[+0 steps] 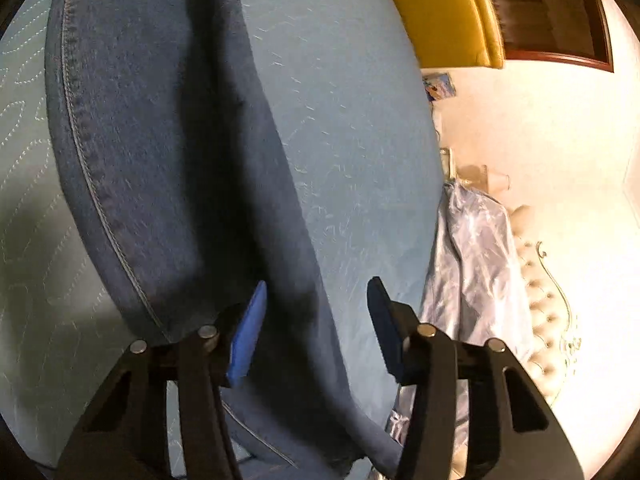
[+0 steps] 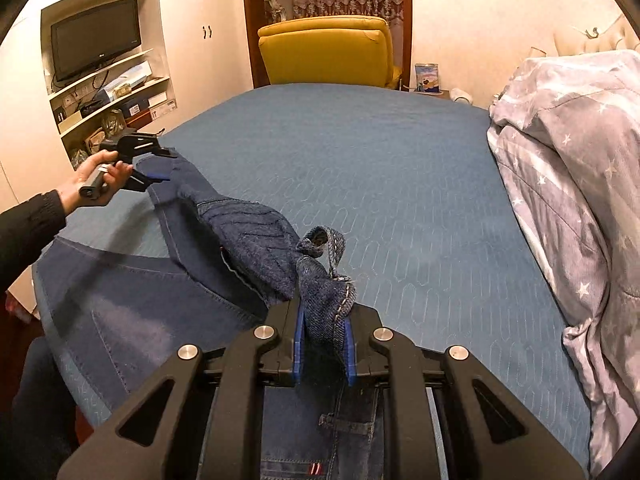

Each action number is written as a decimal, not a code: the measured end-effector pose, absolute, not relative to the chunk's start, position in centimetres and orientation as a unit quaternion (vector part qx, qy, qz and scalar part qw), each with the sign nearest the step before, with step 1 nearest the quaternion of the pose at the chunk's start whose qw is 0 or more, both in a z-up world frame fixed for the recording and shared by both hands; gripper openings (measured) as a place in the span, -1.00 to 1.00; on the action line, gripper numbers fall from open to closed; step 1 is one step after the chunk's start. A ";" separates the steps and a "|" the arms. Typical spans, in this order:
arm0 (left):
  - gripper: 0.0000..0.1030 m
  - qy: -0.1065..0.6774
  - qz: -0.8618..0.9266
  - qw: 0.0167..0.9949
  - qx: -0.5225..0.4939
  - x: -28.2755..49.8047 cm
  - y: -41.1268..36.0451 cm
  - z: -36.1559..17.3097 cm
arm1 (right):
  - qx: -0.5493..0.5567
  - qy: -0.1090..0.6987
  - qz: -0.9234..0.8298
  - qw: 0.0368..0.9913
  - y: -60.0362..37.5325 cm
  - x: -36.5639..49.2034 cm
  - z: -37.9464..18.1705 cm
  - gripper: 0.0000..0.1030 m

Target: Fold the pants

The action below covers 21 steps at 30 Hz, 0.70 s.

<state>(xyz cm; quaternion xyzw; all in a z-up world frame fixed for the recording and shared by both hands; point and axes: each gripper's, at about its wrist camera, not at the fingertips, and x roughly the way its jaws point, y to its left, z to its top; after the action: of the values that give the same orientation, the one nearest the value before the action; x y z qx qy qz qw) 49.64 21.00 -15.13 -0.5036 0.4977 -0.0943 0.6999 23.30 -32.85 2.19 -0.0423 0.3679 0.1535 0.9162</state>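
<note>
Now the right gripper [image 2: 322, 344] pinches the pants [image 2: 256, 240] waistband; the left gripper [image 1: 316, 328] gapes around a leg. Squeeze, then lift evenly.

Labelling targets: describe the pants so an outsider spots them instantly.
Start at the blue quilted bedspread covering the bed. On its near left side lie the pants, dark denim with pale stitching, one bunched end pinched in the right gripper. The star-print duvet is grey.
</note>
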 end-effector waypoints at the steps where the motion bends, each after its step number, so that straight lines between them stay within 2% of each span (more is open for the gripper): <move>1: -0.25 0.502 -0.082 0.695 -0.507 49.9 21.4 -15.8 | -0.042 0.369 0.154 0.916 -32.9 23.2 2.1 -0.68; 7: -0.32 0.491 -0.045 0.677 -0.546 50.3 23.4 -18.3 | -0.041 0.373 0.152 0.914 -32.9 22.8 2.1 -0.68; 9: -0.55 0.497 -0.048 0.679 -0.537 51.1 23.9 -18.5 | -0.043 0.378 0.156 0.912 -32.9 22.7 2.0 -0.68; 11: -0.94 0.494 -0.054 0.700 -0.513 52.0 24.7 -17.5 | -0.052 0.381 0.157 0.910 -32.9 22.4 1.9 -0.68; 16: -0.95 0.473 -0.074 0.748 -0.460 47.3 26.0 -11.8 | -0.054 0.379 0.177 0.907 -34.0 20.6 1.5 -0.68; 21: -0.95 0.428 -0.049 0.796 -0.424 30.1 26.2 -6.2 | -0.027 0.390 0.188 0.901 -37.3 17.6 -0.3 -0.66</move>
<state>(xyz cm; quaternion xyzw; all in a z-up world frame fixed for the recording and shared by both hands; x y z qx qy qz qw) 30.12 26.19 -6.23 -0.4243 0.4282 -0.0489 0.7964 17.64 -37.32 -0.30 -0.0274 0.3904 0.1880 0.9008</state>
